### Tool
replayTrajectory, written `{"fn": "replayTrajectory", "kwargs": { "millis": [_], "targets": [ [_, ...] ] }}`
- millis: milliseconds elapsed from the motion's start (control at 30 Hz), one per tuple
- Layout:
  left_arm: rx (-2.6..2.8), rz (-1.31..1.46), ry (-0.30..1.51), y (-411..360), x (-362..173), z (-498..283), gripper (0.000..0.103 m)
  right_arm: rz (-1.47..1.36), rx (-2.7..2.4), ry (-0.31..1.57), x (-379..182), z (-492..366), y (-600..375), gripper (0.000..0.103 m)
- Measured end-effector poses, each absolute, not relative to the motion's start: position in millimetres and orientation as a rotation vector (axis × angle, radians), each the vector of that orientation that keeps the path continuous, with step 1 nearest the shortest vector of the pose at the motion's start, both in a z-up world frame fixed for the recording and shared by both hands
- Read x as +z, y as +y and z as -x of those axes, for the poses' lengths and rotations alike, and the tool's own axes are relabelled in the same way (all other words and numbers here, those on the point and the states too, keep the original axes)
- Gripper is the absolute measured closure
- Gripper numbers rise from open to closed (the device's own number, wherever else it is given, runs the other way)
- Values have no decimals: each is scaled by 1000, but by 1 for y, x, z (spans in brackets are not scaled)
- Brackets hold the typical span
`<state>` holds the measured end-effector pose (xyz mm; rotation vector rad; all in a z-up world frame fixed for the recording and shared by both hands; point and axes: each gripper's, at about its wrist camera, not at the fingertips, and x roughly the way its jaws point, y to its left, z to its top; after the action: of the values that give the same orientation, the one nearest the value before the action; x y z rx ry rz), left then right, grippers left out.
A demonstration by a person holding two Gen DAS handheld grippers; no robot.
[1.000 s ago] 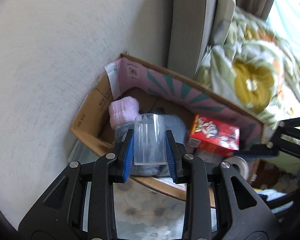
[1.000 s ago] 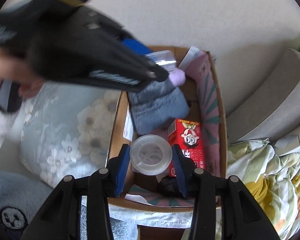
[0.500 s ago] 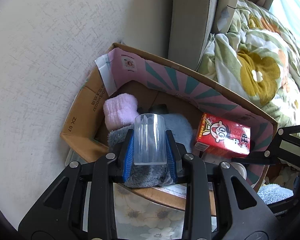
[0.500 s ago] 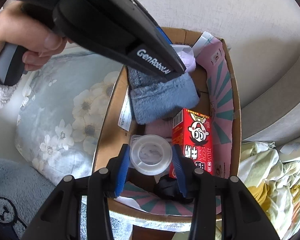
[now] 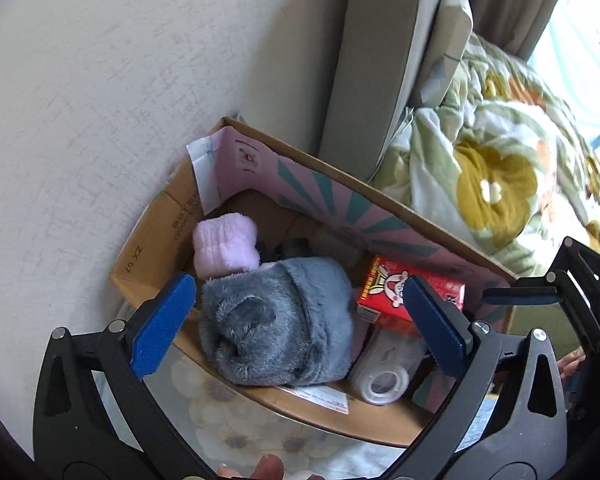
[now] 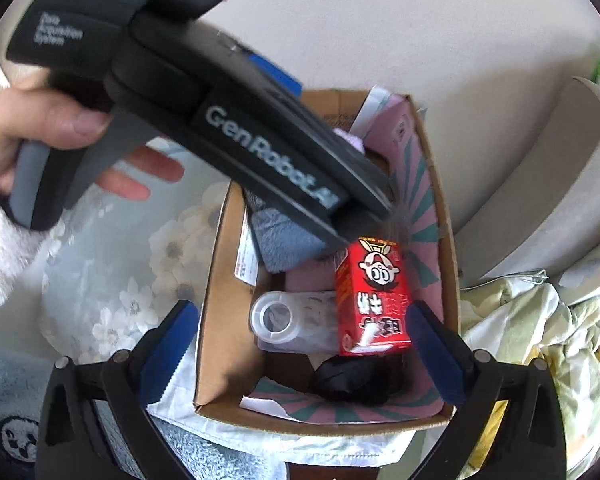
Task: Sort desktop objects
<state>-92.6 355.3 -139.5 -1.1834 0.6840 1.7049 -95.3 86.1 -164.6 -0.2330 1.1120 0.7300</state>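
Observation:
A cardboard box [image 5: 152, 248] with a pink lining stands by the wall and also shows in the right wrist view [image 6: 216, 280]. In it lie a grey fluffy item [image 5: 276, 320], a pink fluffy item [image 5: 224, 246], a red carton [image 5: 384, 292] and a clear plastic cup [image 5: 380, 372] on its side. The right wrist view shows the carton [image 6: 374, 296], the cup [image 6: 288, 320] and a black item [image 6: 352, 376]. My left gripper [image 5: 300, 320] is open and empty above the box. My right gripper [image 6: 300, 340] is open and empty above the box's near end.
A floral cloth [image 6: 112, 264] covers the surface left of the box. A grey headboard [image 5: 372, 60] and a floral quilt [image 5: 496, 168] are to the right. A blue towel [image 6: 12, 400] lies at the lower left. The left gripper's body [image 6: 220, 128] crosses over the box.
Both grippers have opened. Each held a clear plastic cup before; now both are empty and a clear cup lies on its side in the box.

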Motion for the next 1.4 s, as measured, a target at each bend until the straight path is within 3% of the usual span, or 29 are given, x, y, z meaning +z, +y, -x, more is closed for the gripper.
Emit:
{"fn": "replayTrajectory", "kwargs": {
  "millis": [467,733,1400],
  "targets": [
    [1898,1185,490,294,-101,109,0,211,661,1091,-151,104,82,0],
    [2151,1182,348,214,-49,120,0,209,639,1032,-107,99,94,0],
    [2630,1256,11,16,-24,77,0,207,713,945,-65,141,210,0]
  ]
}}
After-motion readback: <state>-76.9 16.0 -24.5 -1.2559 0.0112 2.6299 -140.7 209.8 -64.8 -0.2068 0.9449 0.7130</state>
